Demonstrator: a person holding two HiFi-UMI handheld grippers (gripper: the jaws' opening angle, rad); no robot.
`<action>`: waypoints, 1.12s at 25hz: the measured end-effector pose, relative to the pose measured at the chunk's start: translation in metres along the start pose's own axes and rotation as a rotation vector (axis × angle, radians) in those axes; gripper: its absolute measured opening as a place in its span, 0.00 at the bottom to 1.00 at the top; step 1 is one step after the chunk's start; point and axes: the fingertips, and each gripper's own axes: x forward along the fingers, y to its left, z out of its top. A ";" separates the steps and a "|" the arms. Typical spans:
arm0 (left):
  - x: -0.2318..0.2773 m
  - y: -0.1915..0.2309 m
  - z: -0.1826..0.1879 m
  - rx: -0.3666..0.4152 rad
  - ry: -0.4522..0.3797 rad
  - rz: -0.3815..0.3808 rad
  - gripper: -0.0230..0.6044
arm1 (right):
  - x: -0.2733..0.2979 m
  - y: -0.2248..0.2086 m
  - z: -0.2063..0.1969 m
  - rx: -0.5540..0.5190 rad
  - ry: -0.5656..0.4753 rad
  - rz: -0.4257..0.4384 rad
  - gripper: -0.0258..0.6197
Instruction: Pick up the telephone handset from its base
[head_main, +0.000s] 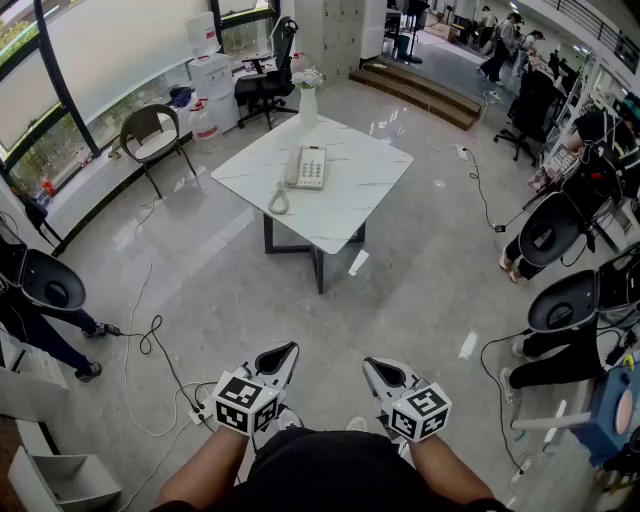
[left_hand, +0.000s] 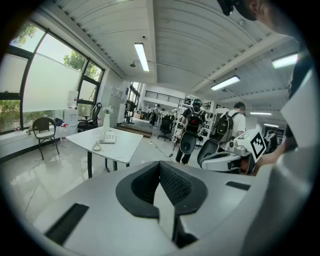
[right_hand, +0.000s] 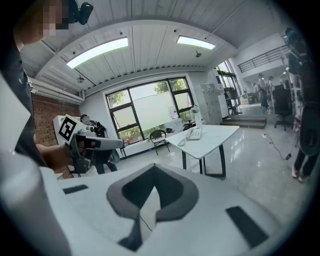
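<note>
Well, I am nowhere near the telephone. It sits on a white marbled surface across a stretch of glossy floor, and both tongs hang low in front of my body, well apart from it. The left tongs are clenched with nothing between them, and the right tongs are pressed together and empty too. I judge this a carrying pose for the walk-up rather than a reach: both point slightly down, aimed roughly toward the telephone.

The handset lies in its cradle along the telephone's left side. Its coiled cord loops out on the telephone's near side, so none of the pick-up has begun. Beyond the telephone a white vase with flowers stands at the far corner. Left of the telephone an empty chair waits by the windows. To its right, cables trail over the floor and people stand with similar rigs. Before lifting the handset I must close the distance and open one pair.
</note>
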 end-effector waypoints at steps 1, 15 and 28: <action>0.000 0.000 0.000 -0.001 0.000 0.000 0.04 | 0.000 0.000 0.000 0.001 0.000 0.000 0.04; -0.004 -0.002 0.000 0.000 0.003 0.002 0.04 | -0.001 0.010 0.006 0.023 -0.026 0.033 0.04; -0.015 0.027 -0.005 -0.007 0.005 -0.017 0.04 | 0.023 0.026 0.003 0.022 -0.006 0.002 0.04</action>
